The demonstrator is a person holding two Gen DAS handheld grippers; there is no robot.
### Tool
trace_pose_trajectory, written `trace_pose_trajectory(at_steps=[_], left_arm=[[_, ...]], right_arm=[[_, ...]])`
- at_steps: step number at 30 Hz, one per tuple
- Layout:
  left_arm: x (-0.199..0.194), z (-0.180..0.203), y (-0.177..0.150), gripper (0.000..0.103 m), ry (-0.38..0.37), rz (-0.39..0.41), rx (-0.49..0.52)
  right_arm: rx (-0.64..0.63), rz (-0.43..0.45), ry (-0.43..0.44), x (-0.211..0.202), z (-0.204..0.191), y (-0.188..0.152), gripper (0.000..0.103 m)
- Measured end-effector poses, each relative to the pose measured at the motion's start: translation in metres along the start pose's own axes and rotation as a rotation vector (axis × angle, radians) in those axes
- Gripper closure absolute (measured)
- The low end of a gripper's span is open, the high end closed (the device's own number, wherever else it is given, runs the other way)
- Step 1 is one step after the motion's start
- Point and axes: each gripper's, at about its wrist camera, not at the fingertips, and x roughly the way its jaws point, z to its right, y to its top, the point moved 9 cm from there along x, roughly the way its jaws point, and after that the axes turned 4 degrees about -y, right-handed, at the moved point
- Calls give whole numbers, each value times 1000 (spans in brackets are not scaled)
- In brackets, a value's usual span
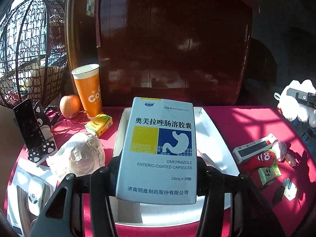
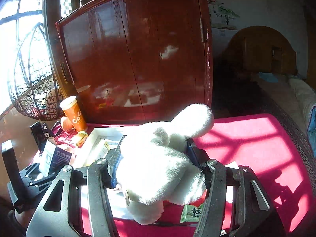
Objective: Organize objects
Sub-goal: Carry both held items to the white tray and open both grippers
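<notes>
The left tool point(image 1: 158, 169) is clamped on a pale blue medicine box point(image 1: 158, 148), one finger on each long side, holding it upright with its printed face to the camera. Under and just beyond this tool lies a white tray point(image 1: 213, 144) on the red-covered surface point(image 1: 246, 122). Left of the tool sit a crumpled paper-wrapped lump point(image 1: 79, 156), a yellow carton point(image 1: 99, 124), glasses point(image 1: 68, 122), an orange fruit point(image 1: 70, 105), an orange cup point(image 1: 88, 90) and a phone point(image 1: 27, 124) in a cat-shaped stand. To its right lie a grey-and-white box point(image 1: 252, 150), a red toy point(image 1: 263, 159), a green sachet point(image 1: 268, 174) and a small white box point(image 1: 289, 188).

The right tool point(image 2: 158, 173) grips a white plush toy point(image 2: 164, 158), the fingers pressed into its fur on both sides. In the right view the tray point(image 2: 92, 138) sits ahead and left of that tool, holding a few cartons, and a green sachet point(image 2: 192, 212) lies right below the plush
</notes>
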Motion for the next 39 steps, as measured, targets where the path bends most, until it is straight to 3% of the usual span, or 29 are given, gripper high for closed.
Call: trace_pose_trajectory(at_steps=[4, 17, 28, 35, 39], left_arm=[[5, -8, 1, 51, 18, -6, 4], [38, -13, 17, 51, 55, -33, 43], [75, -17, 42, 51, -37, -64, -68], [105, -12, 38, 51, -27, -119, -93], [114, -19, 35, 49, -33, -117, -135]], right_arm=[[45, -56, 20, 23, -5, -20, 47], [32, -82, 54, 68, -49, -31, 47], [12, -97, 21, 122, -72, -19, 47], [22, -143, -31, 163, -78, -29, 46], [4, -165, -12, 174, -85, -36, 41]])
